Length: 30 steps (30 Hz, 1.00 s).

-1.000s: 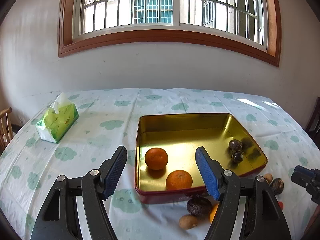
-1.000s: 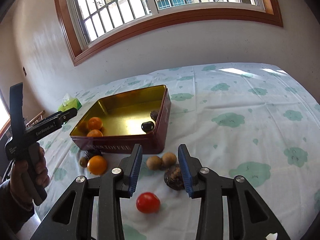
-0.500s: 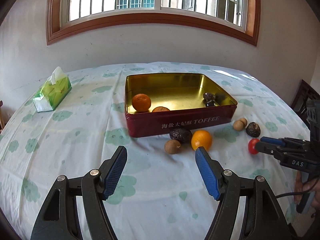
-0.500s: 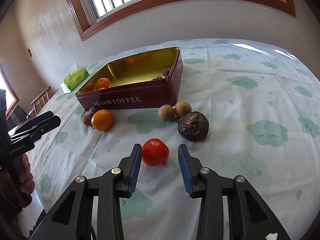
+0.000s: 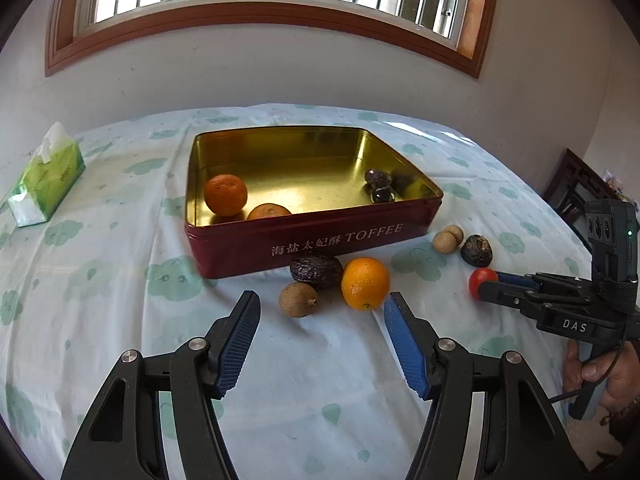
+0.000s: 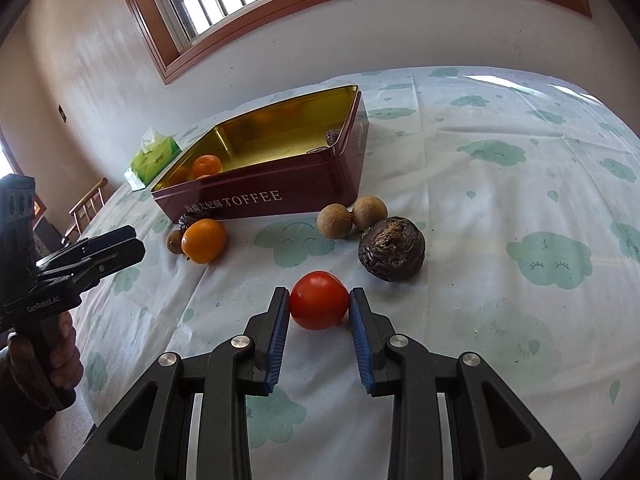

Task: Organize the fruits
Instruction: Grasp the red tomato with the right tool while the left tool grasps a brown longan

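A red TOFFEE tin [image 5: 320, 240] with a gold inside holds two oranges [image 5: 226, 195] and two dark fruits [image 5: 378, 178]. In front of it lie a dark fruit [image 5: 316, 270], a brown fruit [image 5: 298, 300] and an orange [image 5: 365, 283]. My left gripper [image 5: 320, 320] is open just before them. My right gripper [image 6: 319, 302] has its pads on both sides of a red tomato [image 6: 319, 300] on the cloth; it also shows in the left wrist view [image 5: 482, 280]. Two brown fruits [image 6: 352, 216] and a dark round fruit [image 6: 391, 249] lie beyond.
A green tissue pack [image 5: 46, 180] lies at the far left of the table. A wooden chair [image 6: 90, 204] stands past the table's left edge. The wall and window are behind the tin.
My right gripper moved forward and closed around the tomato. My left gripper came closer to the fruits in front of the tin.
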Motion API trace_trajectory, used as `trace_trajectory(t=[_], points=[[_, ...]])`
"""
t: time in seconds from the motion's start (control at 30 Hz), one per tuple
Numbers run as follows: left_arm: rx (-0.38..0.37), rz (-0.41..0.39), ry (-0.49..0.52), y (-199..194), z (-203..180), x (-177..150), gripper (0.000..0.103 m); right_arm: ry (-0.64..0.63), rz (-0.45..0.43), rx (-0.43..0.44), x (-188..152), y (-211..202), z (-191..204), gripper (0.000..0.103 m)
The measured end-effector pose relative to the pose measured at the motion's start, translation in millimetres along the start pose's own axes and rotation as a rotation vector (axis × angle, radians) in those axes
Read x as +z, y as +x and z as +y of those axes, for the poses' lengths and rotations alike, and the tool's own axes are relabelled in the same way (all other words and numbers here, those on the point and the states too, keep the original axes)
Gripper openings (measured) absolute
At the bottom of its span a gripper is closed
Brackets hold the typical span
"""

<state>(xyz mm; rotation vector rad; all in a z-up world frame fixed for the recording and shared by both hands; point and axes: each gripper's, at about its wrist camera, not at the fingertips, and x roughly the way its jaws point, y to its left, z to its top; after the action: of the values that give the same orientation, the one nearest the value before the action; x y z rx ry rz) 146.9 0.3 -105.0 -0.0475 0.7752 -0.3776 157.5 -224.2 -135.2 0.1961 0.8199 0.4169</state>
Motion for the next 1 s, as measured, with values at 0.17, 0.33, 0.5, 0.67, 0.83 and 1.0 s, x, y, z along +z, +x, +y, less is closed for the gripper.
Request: trace_trajectory(t=[0.17, 0.33, 0.5, 0.67, 0.83, 1.0], points=[[-0.037, 0.075, 0.071, 22.0, 7.9, 6.7, 0.060, 0.010, 0.000, 0.006, 0.6, 0.5, -1.8, 0.028], [-0.086, 0.127, 0.114, 40.7, 13.8, 8.2, 0.049, 0.006, 0.004, 0.004, 1.2, 2.3, -1.5, 0.029], [-0.101, 0.141, 0.106, 50.5, 20.5, 11.3, 0.027, -0.002, 0.020, 0.001, 1.7, 5.7, -0.2, 0.029], [-0.022, 0.119, 0.057, 41.5, 13.0, 2.1, 0.027, -0.013, 0.021, -0.012, 1.6, 6.0, 2.0, 0.028], [0.159, 0.023, -0.023, 17.3, -0.6, -13.3, 0.027, -0.026, 0.023, -0.027, 1.3, 6.0, 4.6, 0.028], [0.270, -0.002, -0.059, 10.0, -11.6, -21.6, 0.027, -0.036, 0.026, -0.044, 1.6, 6.5, 7.7, 0.028]])
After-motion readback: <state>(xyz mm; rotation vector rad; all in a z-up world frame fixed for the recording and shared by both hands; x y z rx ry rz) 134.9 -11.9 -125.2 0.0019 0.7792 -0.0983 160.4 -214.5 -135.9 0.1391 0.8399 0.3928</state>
